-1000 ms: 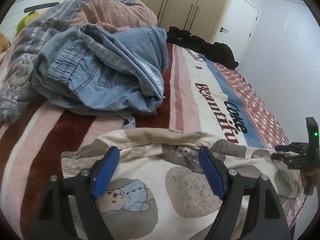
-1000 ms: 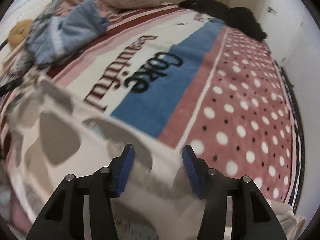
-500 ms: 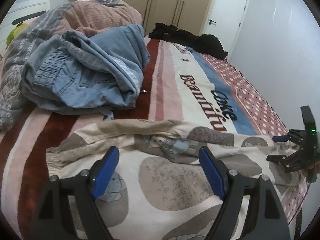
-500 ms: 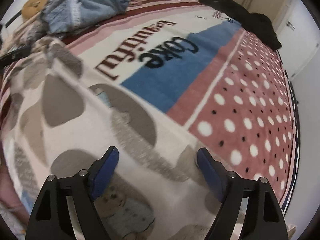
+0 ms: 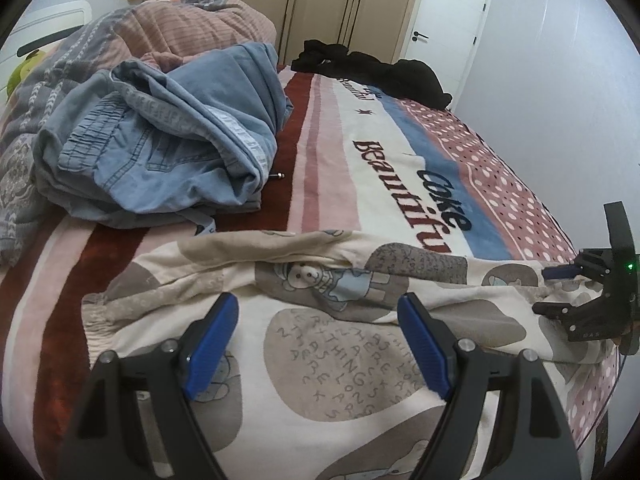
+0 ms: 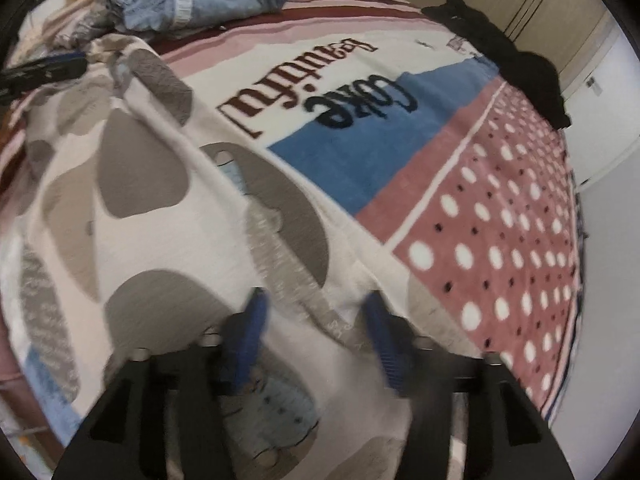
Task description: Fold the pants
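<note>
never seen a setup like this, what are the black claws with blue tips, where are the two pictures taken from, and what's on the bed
Each claw is a two-finger gripper that a person holds, one per hand, with a wide-angle camera on it looking along its fingers. One picture comes from the left gripper, the other from the right gripper, which also shows at the right edge of the left view.

On the blanket lie the bear-print pants spread flat, a heap of jeans behind them, and black clothes at the far end.

Nothing is held. The left jaws stand wide open over the pants. The right jaws have just been closing, with cloth between them but not visibly pinched.
</note>
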A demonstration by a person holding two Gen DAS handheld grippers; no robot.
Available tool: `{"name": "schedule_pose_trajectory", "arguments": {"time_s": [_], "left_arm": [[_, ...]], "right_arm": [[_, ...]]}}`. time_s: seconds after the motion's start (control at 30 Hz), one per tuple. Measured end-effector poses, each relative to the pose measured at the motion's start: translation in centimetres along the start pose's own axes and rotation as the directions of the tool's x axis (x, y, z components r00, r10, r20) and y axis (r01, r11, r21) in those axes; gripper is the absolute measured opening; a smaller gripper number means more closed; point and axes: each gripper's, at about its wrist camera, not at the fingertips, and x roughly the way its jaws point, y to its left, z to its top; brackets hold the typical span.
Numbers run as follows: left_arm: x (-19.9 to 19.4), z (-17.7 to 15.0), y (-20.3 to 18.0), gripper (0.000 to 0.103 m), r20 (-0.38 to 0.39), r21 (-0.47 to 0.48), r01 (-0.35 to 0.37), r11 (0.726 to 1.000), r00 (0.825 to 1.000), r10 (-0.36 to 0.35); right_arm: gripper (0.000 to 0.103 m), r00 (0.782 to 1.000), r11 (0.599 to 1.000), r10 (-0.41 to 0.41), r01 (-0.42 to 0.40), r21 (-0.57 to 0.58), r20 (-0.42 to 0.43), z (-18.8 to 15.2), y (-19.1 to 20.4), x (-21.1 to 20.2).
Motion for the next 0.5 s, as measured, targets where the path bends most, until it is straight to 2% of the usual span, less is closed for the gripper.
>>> {"name": "schedule_pose_trajectory", "arguments": {"time_s": [0.2,0.23,0.3,0.33,0.37,0.5], "left_arm": [[0.1,0.0,0.2,0.079,-0.003,-0.002,0.001,1.000,1.000,-0.001],[0.1,0.0,0.2,0.079,-0.003,-0.003,0.002,1.000,1.000,-0.002],[0.1,0.0,0.2,0.079,-0.001,-0.003,0.002,1.000,1.000,-0.002],[0.1,0.1,0.3,0.079,0.000,-0.005,0.003,1.000,1.000,-0.003],[0.1,0.1,0.4,0.079,0.001,-0.007,0.004,1.000,1.000,-0.004],[-0.1,0.1,0.6,0.079,0.004,-0.015,0.005,1.000,1.000,-0.005]], "right_arm": [[0.053,1.000,1.000,0.014,-0.014,-0.007,-0.013,0.3,-0.2,0.5],[0.049,0.999,0.999,0.034,-0.034,0.003,-0.015,0.3,-0.4,0.5],[0.025,0.997,0.997,0.072,-0.071,0.009,-0.020,0.1,-0.1,0.5],[0.019,0.998,0.998,0.060,-0.060,-0.006,-0.019,0.0,0.3,0.4],[0.008,1.000,0.999,0.018,-0.019,-0.033,-0.016,-0.1,0.9,0.3],[0.003,0.999,0.997,-0.043,0.043,-0.058,0.011,-0.4,1.7,-0.1]]}}
